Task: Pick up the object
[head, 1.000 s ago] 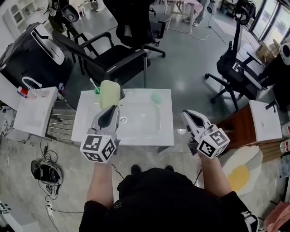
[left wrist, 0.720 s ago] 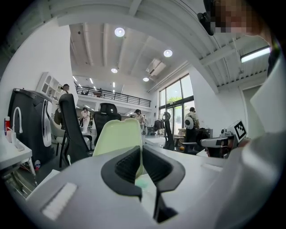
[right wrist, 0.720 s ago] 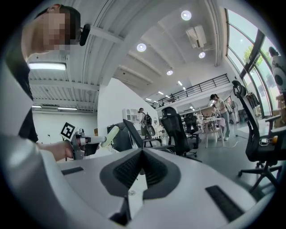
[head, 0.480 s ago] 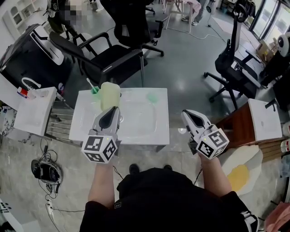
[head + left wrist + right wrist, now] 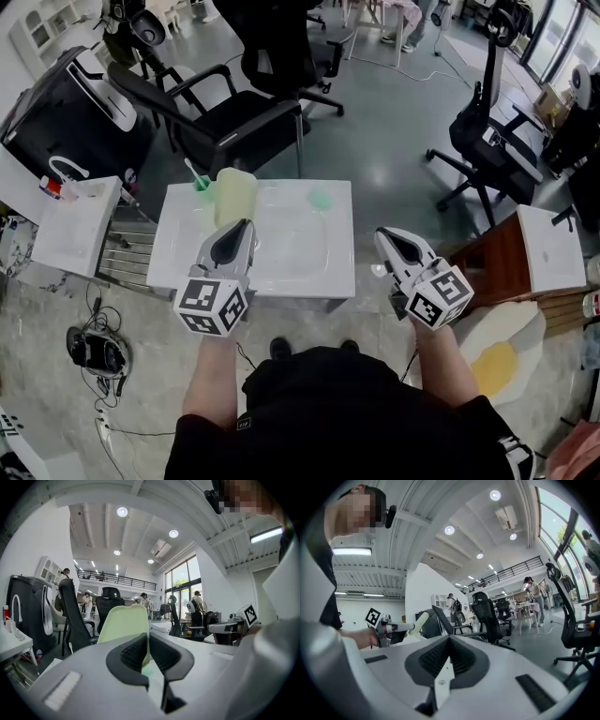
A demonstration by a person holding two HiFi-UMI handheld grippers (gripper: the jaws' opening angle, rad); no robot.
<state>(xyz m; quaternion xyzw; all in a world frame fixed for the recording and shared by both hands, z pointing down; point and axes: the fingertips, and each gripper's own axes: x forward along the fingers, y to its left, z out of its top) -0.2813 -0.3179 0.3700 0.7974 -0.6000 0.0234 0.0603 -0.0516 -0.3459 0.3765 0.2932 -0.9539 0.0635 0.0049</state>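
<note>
A pale green flat object (image 5: 234,195) sticks up and forward out of my left gripper (image 5: 239,227), held over the left side of a white basin (image 5: 309,272). In the left gripper view the jaws are shut on the object's (image 5: 124,623) lower edge, and the left gripper (image 5: 147,639) holds it upright. My right gripper (image 5: 384,234) hangs off the basin's right edge, shut with nothing in it. In the right gripper view its pads (image 5: 461,658) meet, and the green object (image 5: 419,620) shows edge-on at the far left.
A small green-handled item (image 5: 199,178) lies at the basin's back left, and a green patch (image 5: 321,200) marks its back rim. Black office chairs (image 5: 244,112) stand behind the basin. A white cabinet (image 5: 70,230) is at the left, a brown one (image 5: 497,267) at the right.
The left gripper keeps its hold on the green object and has barely shifted. The right gripper stays where it was.
</note>
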